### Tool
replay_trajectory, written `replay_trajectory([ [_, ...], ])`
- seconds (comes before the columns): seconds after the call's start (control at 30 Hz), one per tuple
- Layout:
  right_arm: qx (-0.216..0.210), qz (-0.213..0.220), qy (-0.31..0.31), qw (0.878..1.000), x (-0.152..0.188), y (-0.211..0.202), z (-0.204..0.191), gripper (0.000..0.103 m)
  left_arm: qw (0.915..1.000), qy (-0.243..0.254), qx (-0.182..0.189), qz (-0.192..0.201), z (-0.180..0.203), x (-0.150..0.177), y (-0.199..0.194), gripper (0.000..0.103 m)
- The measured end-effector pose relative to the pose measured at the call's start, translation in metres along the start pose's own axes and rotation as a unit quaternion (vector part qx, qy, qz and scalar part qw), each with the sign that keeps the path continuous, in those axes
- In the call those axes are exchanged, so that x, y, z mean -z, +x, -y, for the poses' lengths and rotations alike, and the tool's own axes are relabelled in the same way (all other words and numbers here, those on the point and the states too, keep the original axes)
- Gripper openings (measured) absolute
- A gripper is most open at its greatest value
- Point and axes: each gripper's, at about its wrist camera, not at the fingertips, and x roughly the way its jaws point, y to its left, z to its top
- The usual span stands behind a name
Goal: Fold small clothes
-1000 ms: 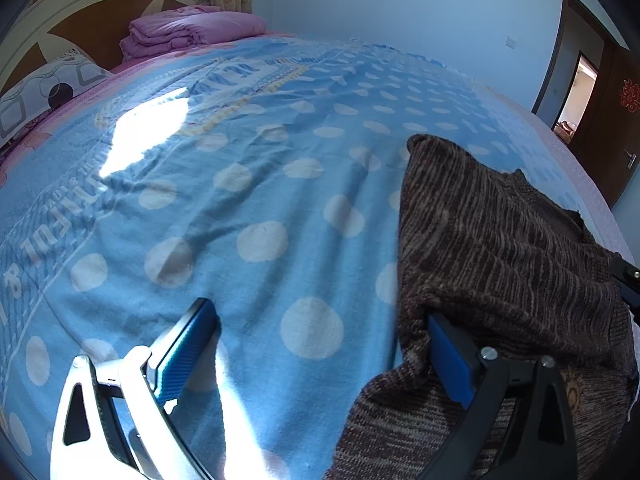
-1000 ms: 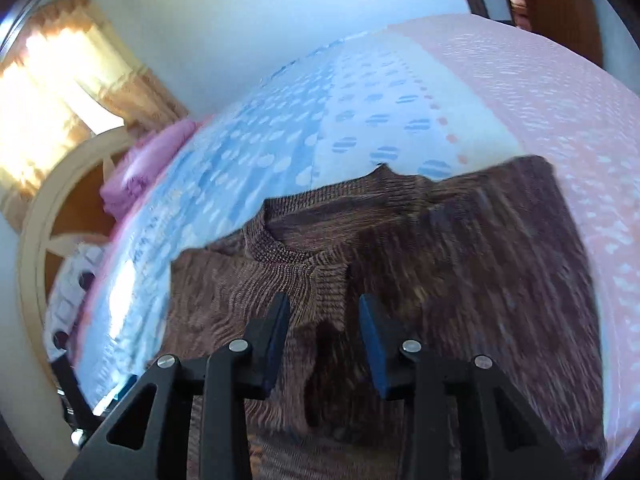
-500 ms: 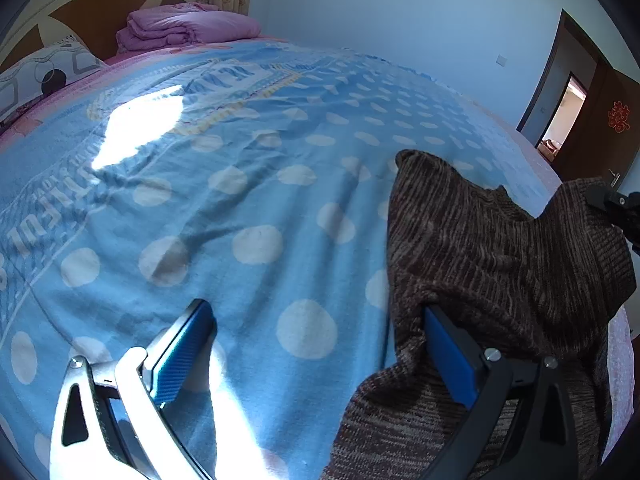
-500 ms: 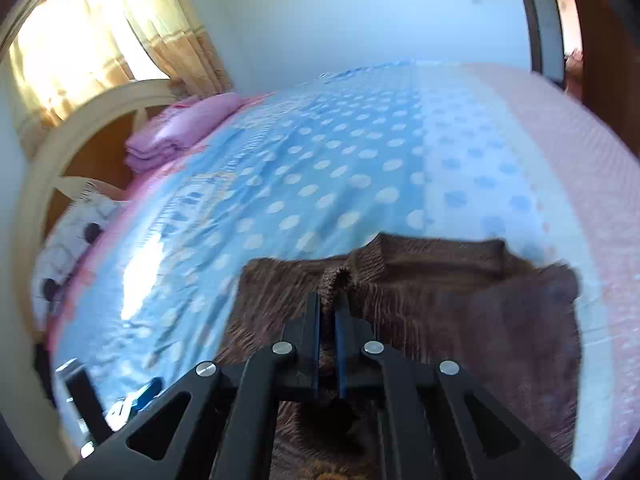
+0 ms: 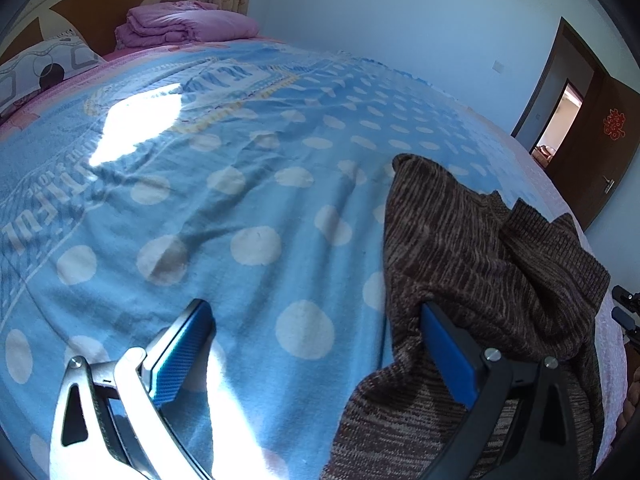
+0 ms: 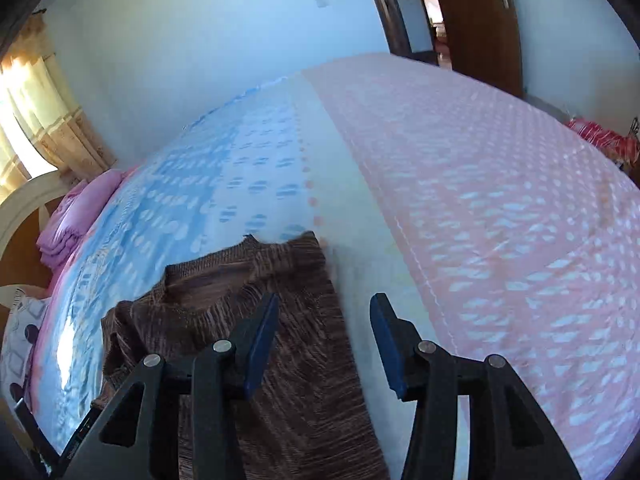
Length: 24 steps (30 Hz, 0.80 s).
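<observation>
The bed fills the room, spread with a blue polka-dot blanket (image 5: 256, 216) that gives way to a pink dotted cover (image 6: 500, 208) on the door side; a folded purple quilt (image 5: 184, 26) and a patterned pillow (image 5: 44, 66) sit up by the headboard. On the blue part, close to the seam with the pink, lies the brown knit sweater (image 5: 472, 256) — its long axis seems to run from near the grippers up toward the collar at the far end, with one flap already laid over the body and standing in a loose ridge.

The left gripper (image 5: 316, 356) has its fingers wide apart, gripping nothing: one finger rests on bare blanket, the other at the sweater's left edge, fabric bunched against it. The right gripper (image 6: 324, 336) is opening, with nothing pinched between its fingers; the sweater's right edge runs just beside its left finger, the other over pale cover.

The knit is marled brown, thick, soft-looking, ribbed at the neck. To my eye both hands sit at the near end, so the next fold likely brings the hem up toward the collar.
</observation>
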Motion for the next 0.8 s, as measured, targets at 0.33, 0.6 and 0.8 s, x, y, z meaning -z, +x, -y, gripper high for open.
replay_trajectory([
  [0.33, 0.082, -0.062, -0.123, 0.987, 0.001, 0.077, -0.037, 0.051, 0.9997, 0.012, -0.018, -0.007, 0.006, 0.001, 0.004, 0.103],
  [0.6, 0.131, -0.005, -0.067, 0.989, -0.012, 0.047, 0.015, 0.008, 0.9996, 0.016, -0.023, -0.008, 0.008, 0.0, 0.004, 0.103],
  [0.8, 0.201, 0.002, -0.058, 0.978, -0.018, 0.049, 0.037, 0.016, 0.9995, 0.025, 0.018, -0.009, 0.008, -0.003, -0.003, 0.103],
])
